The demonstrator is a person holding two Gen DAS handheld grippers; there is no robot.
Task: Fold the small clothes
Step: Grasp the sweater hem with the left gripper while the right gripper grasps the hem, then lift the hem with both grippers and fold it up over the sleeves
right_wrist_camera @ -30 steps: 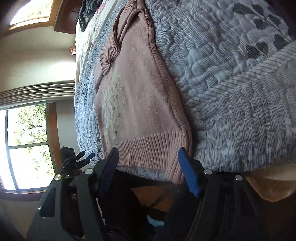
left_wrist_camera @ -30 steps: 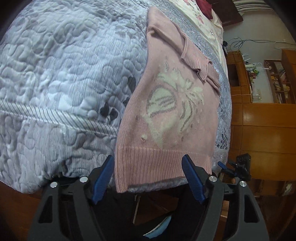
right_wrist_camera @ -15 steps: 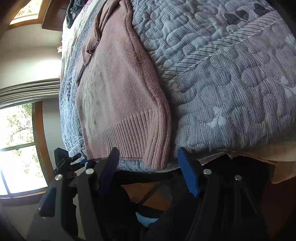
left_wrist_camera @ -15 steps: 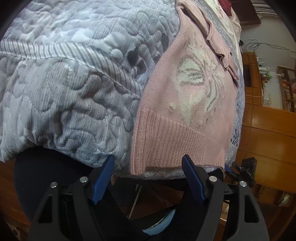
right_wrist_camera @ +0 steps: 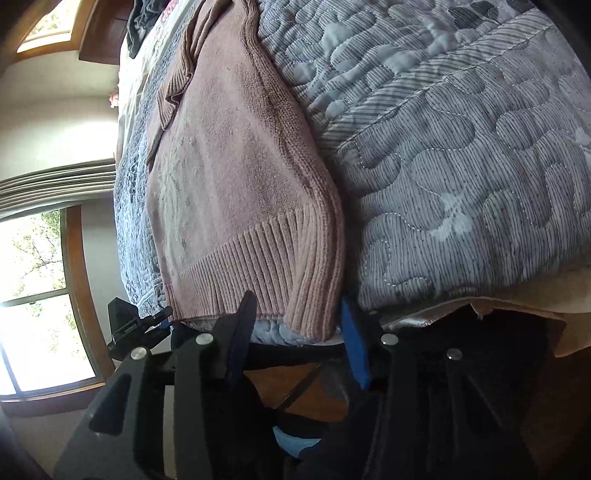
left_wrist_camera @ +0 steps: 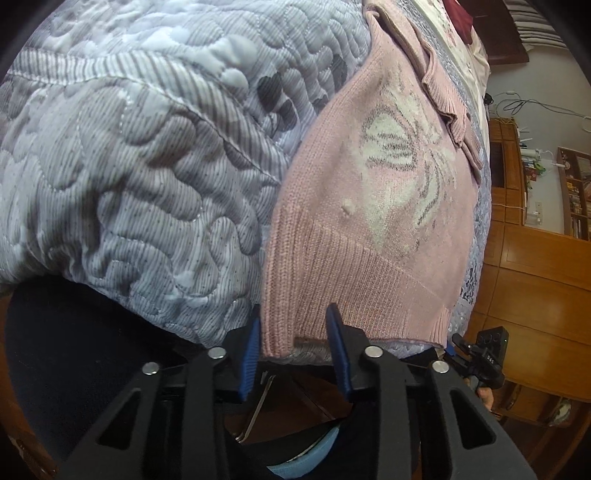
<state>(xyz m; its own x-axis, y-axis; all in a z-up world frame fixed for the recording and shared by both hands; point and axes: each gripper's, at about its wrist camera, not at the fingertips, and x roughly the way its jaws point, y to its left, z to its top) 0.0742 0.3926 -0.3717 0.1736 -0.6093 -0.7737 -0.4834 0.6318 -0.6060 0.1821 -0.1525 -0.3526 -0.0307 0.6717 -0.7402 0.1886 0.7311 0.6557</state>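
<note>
A pink knit sweater (left_wrist_camera: 369, 229) with a white bow pattern lies flat on a grey quilted bedspread (left_wrist_camera: 129, 166), its ribbed hem at the bed's near edge. My left gripper (left_wrist_camera: 293, 345) is open but narrowed, and its blue pads straddle the hem's left corner. In the right wrist view the same sweater (right_wrist_camera: 236, 177) shows its other hem corner. That corner sits between the blue pads of my open right gripper (right_wrist_camera: 297, 328). A sleeve is folded across the chest.
The bedspread (right_wrist_camera: 461, 147) spreads wide beside the sweater. Wooden cabinets (left_wrist_camera: 535, 277) stand past the bed on one side and a window (right_wrist_camera: 33, 302) on the other. Dark clothes (right_wrist_camera: 144, 22) lie at the bed's far end.
Both grippers have moved in low to the hem at the bed's edge. The left jaws have narrowed a lot around the corner, and the right jaws have narrowed slightly.
</note>
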